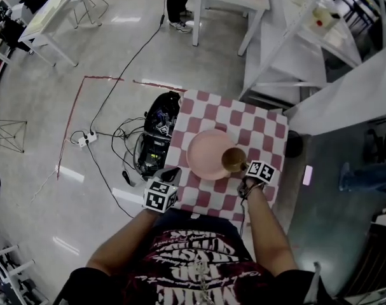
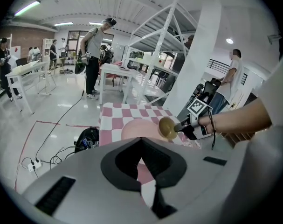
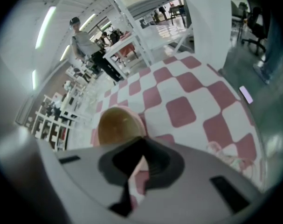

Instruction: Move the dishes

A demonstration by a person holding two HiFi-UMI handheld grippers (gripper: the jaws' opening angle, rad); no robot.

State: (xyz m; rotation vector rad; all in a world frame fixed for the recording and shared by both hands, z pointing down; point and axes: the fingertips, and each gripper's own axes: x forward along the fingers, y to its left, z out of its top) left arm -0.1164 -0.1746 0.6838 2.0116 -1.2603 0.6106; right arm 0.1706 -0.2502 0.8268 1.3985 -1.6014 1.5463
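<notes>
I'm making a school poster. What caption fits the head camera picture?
The right tool holds a brown bowl by its rim over a pink plate on a checked table.

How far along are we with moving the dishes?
Nothing looks set aside yet. In hand: the right gripper is shut on the rim of the brown bowl, over the pink plate. Left to do: the plate, on the checkered table; the left gripper is shut, empty.

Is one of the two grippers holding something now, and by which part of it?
The right gripper holds the small brown bowl by its rim, over the pink plate. The left gripper is shut and holds nothing.
</notes>
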